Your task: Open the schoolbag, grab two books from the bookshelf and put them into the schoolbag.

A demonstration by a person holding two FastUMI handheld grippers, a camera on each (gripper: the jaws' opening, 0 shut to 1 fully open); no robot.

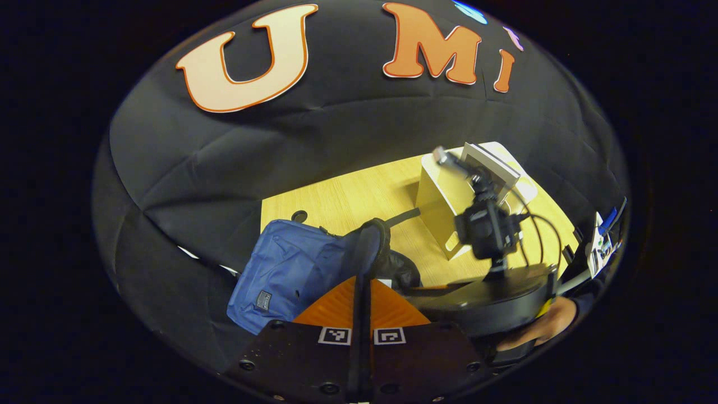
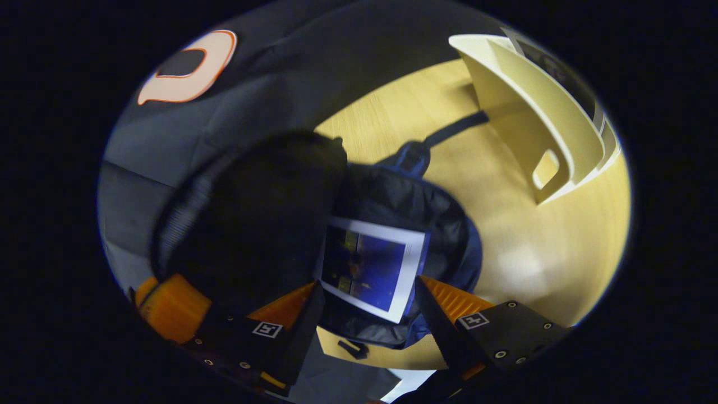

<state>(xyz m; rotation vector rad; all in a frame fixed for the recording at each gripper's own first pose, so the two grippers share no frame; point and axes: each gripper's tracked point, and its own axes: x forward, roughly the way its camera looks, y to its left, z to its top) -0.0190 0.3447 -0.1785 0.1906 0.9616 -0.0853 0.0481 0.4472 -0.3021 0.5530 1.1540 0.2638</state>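
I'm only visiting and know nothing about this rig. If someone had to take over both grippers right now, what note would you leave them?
Left gripper: shut on the black rim of the blue schoolbag, holding its mouth open.
Right gripper: over the open bag, fingers either side of a blue book; whether they grip it I cannot tell.
Things: the bag lies on the table, and the cream bookshelf stands beside it with another book in it.
Done: the bag is open and one book is at its mouth.
Left: get this book fully in. If none is inside already, which I cannot see, fetch a second from the shelf.
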